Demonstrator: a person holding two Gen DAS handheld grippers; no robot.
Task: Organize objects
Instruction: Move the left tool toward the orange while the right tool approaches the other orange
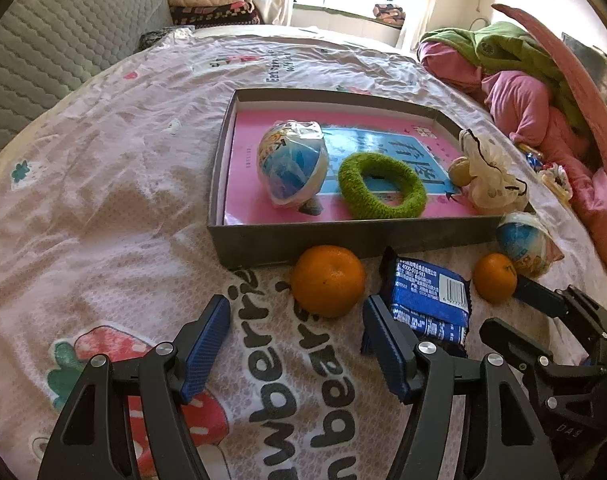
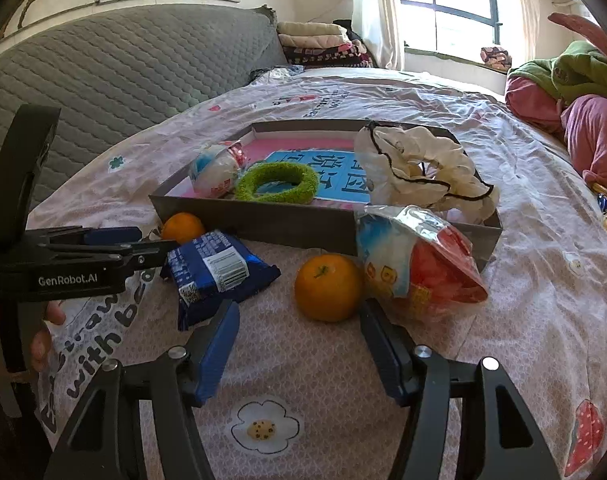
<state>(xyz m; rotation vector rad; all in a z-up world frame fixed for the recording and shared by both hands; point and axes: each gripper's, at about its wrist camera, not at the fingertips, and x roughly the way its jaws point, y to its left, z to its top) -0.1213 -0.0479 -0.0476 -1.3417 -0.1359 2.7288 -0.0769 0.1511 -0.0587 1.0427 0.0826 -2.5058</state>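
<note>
A shallow grey box [image 1: 287, 236] on the bed holds a pink book, a wrapped toy ball [image 1: 291, 164], a green scrunchie [image 1: 383, 186] and a cream scrunchie [image 1: 491, 172]. In front of the box lie two oranges, a blue snack packet [image 1: 431, 300] and another wrapped ball [image 1: 523, 244]. My left gripper [image 1: 295, 306] is open, with one orange [image 1: 327, 280] just ahead of its tips, untouched. My right gripper [image 2: 299, 312] is open too, and the other orange [image 2: 327, 286] sits just beyond its tips, next to the red-and-blue wrapped ball [image 2: 419, 264].
The bed has a pink strawberry-print sheet [image 2: 287, 360]. A grey quilted headboard [image 2: 123, 72] rises at the back left. Pink and green bedding [image 1: 515, 80] is piled at the right. Each gripper shows in the other's view, and a hand [image 2: 43, 332] holds the left one.
</note>
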